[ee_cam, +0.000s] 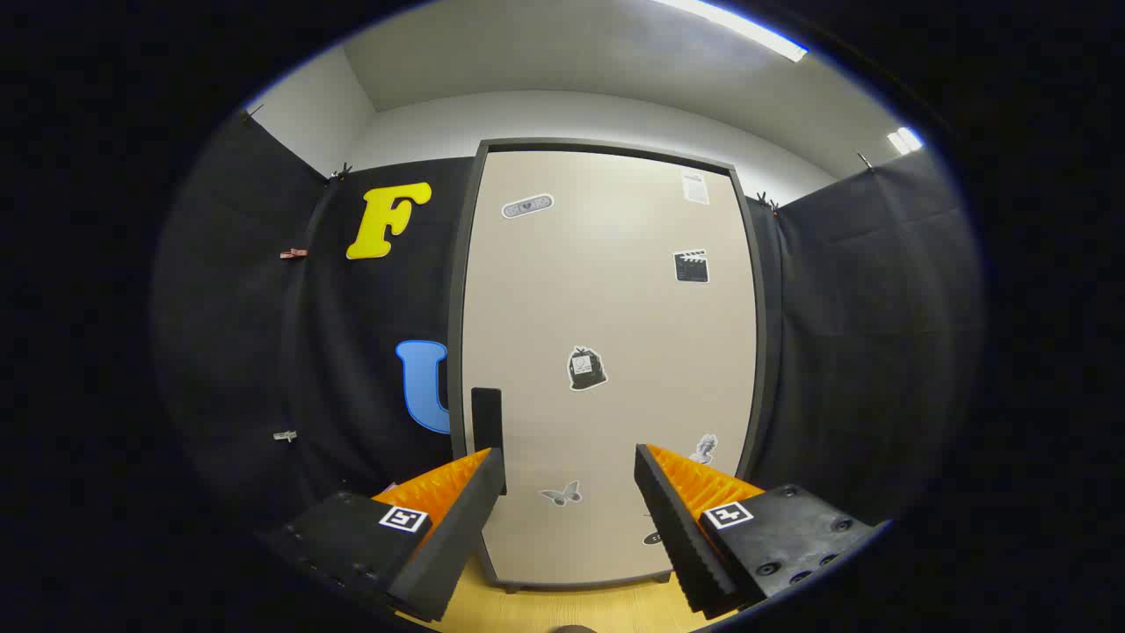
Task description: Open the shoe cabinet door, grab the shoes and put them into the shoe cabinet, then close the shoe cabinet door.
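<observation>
The shoe cabinet (606,290) stands straight ahead, a tall beige door in a dark frame, closed. Several stickers dot the door. A dark upright handle (487,420) sits on the door's left edge, just above my left fingertip. My gripper (569,462) is open, its fingers spread wide in front of the lower part of the door, with nothing between them.
Black cloth walls (861,352) flank the cabinet on both sides. A strip of light wooden floor (580,611) runs beneath the cabinet's base, between my fingers. White wall and ceiling with strip lights (747,31) rise above.
</observation>
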Motion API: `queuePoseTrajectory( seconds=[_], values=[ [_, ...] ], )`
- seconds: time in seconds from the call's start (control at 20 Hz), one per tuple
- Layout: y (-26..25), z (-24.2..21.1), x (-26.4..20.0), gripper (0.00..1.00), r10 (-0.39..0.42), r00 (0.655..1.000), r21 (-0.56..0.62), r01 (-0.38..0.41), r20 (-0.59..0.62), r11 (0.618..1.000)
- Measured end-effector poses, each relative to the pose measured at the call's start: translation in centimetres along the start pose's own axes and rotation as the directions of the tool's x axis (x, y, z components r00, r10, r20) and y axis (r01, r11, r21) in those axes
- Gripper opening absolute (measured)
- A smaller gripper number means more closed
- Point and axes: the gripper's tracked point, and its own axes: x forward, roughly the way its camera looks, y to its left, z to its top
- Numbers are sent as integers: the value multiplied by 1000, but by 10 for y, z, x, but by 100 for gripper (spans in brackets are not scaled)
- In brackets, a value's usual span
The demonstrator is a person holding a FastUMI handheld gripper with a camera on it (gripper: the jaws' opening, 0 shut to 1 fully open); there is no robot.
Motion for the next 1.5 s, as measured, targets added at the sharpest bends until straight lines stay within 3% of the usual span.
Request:
queuePoseTrajectory(
  seconds=[0.85, 1.5],
  values=[
    [33, -15, 21, 98, 52, 998, 37, -50, -34, 998],
    [73, -40, 103, 97, 55, 996, 48, -51, -68, 998]
  ],
)
